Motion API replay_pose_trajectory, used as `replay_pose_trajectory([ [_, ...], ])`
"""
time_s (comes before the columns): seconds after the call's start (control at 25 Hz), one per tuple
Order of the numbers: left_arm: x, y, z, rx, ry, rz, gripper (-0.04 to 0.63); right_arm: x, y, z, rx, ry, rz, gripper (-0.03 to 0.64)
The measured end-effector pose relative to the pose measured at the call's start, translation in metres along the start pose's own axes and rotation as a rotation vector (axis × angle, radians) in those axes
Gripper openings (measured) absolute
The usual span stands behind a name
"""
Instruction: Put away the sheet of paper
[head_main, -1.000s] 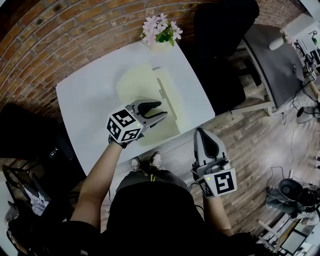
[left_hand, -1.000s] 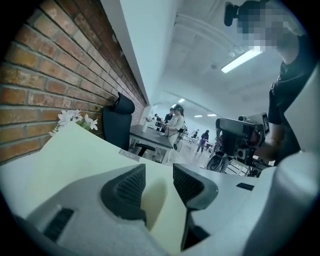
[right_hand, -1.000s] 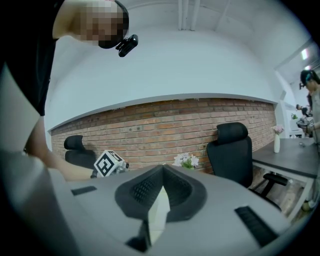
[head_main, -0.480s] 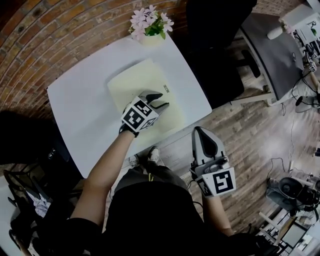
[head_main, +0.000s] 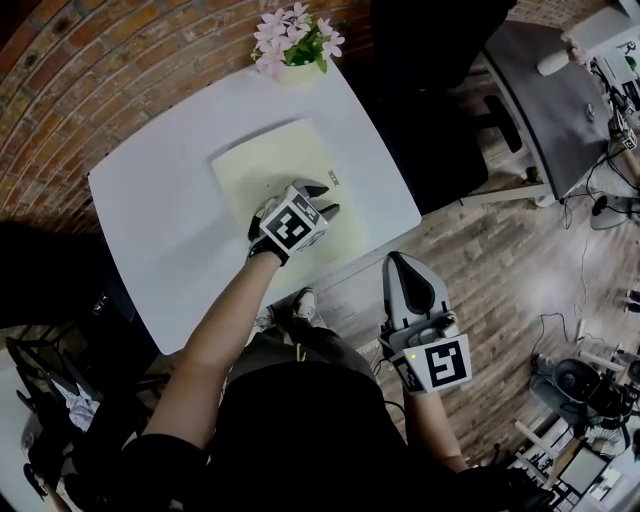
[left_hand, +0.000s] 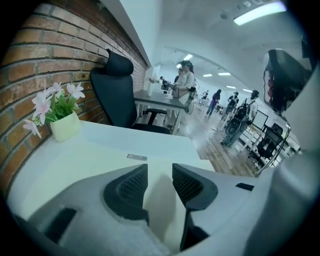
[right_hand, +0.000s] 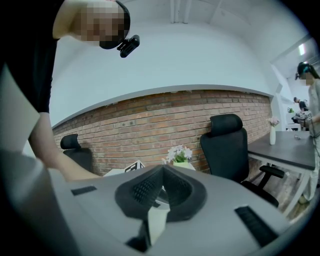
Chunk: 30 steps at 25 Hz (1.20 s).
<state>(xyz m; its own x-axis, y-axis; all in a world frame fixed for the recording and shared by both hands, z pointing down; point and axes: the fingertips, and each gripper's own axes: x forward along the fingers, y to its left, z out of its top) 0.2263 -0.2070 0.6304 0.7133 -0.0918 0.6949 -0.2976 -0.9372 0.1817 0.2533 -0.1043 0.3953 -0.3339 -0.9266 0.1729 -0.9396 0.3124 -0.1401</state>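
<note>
Left gripper (head_main: 322, 200) first: its two dark ribbed fingers (left_hand: 129, 187) stand partly apart with a clear gap, and nothing is caught between them. Through that gap I see only the pale yellow sheet of paper (head_main: 265, 165) lying below, with the fingers' shadow falling on it. I can't tell whether the tips touch the sheet.

Right gripper (head_main: 398, 262): fingers brought together at the tips, nothing pinched in them.

Pose now. My operator's left forearm (head_main: 225, 320) reaches out across the near edge of the white square tabletop (head_main: 160, 210), and the gripper tips downward over the near end of the sheet. The right gripper hangs off the tabletop, just past its near right corner, over the brown wood-plank floor (head_main: 500, 270), pointing nearly level towards the red brick wall (right_hand: 150, 120).

The sheet lies flat around the middle of the tabletop, running towards the right edge. A small grey rectangular tag (head_main: 332, 178) sits just beside the sheet's right edge. It is too small for me to read anything on it. A pale pot of pink and white flowers (head_main: 295, 45) stands at the far corner, well apart from the sheet.

The only print I can see is the black-and-white square markers on each gripper's cube.
</note>
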Motion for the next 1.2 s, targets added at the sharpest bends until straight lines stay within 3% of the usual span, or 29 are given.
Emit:
replay_pose_trajectory([
  [0.12, 0.007, -0.003, -0.007, 0.048, 0.07, 0.002, 0.149, 0.0, -0.003, -0.003, -0.003, 0.014, -0.003, 0.012],
  [0.32, 0.013, 0.002, -0.01, 0.036, 0.117, -0.002, 0.141, -0.001, -0.007, -0.005, 0.019, 0.016, 0.006, 0.012],
  [0.56, 0.007, 0.019, -0.007, 0.007, 0.128, 0.013, 0.075, -0.001, -0.011, -0.008, 0.014, 0.022, 0.002, 0.012],
  [0.72, 0.009, 0.017, -0.008, 0.017, 0.139, 0.018, 0.075, -0.002, -0.011, -0.004, 0.024, 0.002, 0.017, 0.012],
  [0.84, 0.007, 0.014, -0.004, 0.037, 0.095, 0.026, 0.075, -0.003, -0.009, -0.002, 0.024, -0.009, 0.029, 0.012],
  [1.0, -0.008, 0.013, 0.01, -0.016, -0.015, 0.043, 0.11, -0.002, -0.003, 0.003, 0.008, -0.031, 0.061, 0.012],
  [1.2, -0.031, 0.013, 0.004, -0.018, -0.045, 0.086, 0.117, 0.002, 0.007, 0.009, -0.005, -0.042, 0.084, 0.012],
])
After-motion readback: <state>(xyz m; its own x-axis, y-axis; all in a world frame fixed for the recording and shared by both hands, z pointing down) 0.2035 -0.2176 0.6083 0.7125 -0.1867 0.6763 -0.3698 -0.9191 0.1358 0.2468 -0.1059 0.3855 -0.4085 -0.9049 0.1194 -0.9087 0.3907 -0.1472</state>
